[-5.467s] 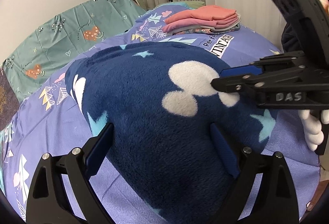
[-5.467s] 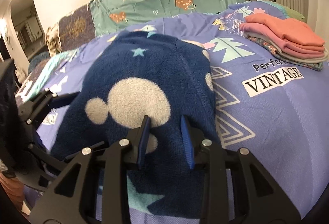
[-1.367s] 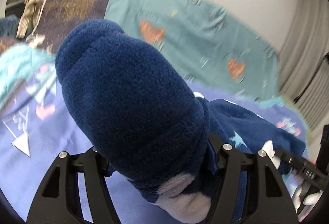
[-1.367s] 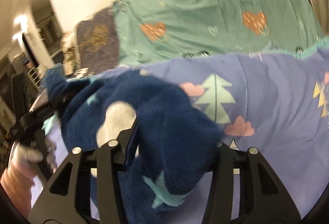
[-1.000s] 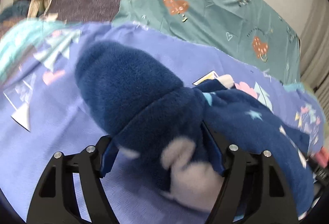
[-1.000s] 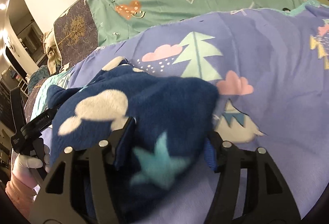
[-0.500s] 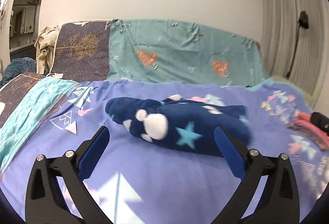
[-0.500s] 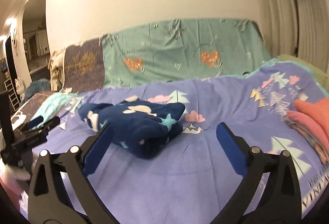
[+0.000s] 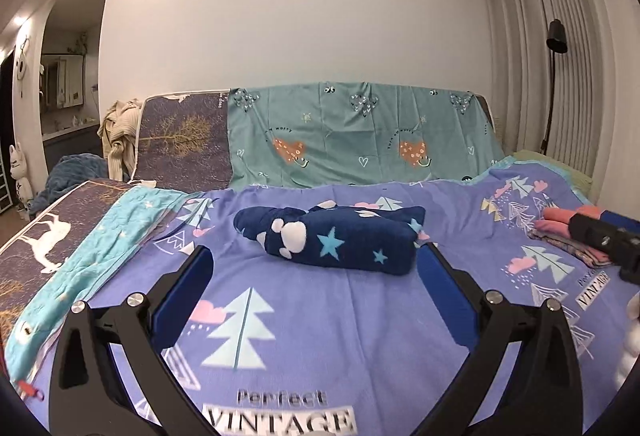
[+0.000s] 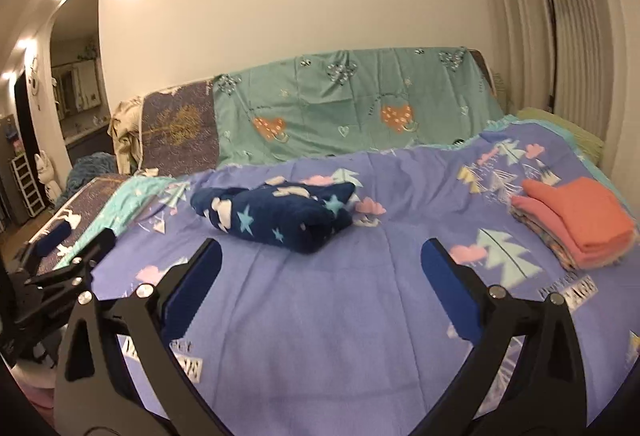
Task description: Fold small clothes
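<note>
A navy fleece garment (image 9: 332,238) with white and teal stars lies folded into a thick bundle on the purple bedspread (image 9: 312,320), well beyond both grippers; the right wrist view shows the garment (image 10: 276,213) to the left of middle. My left gripper (image 9: 314,256) is open wide with nothing between its fingers. My right gripper (image 10: 320,250) is also open and empty, held back from the bundle. The right gripper's black body (image 9: 604,238) shows at the right edge of the left wrist view, and the left gripper's body (image 10: 60,268) at the left edge of the right wrist view.
A stack of folded pink and coral clothes (image 10: 576,220) sits on the bed's right side. A teal sheet (image 9: 360,139) drapes the backrest behind. A light-blue quilt (image 9: 92,256) lies along the left edge. A floor lamp (image 9: 554,35) stands by the curtains.
Both grippers let go of the navy bundle, opened wide and drew back and upward from it. The bundle now lies alone, farther away on the bedspread.
</note>
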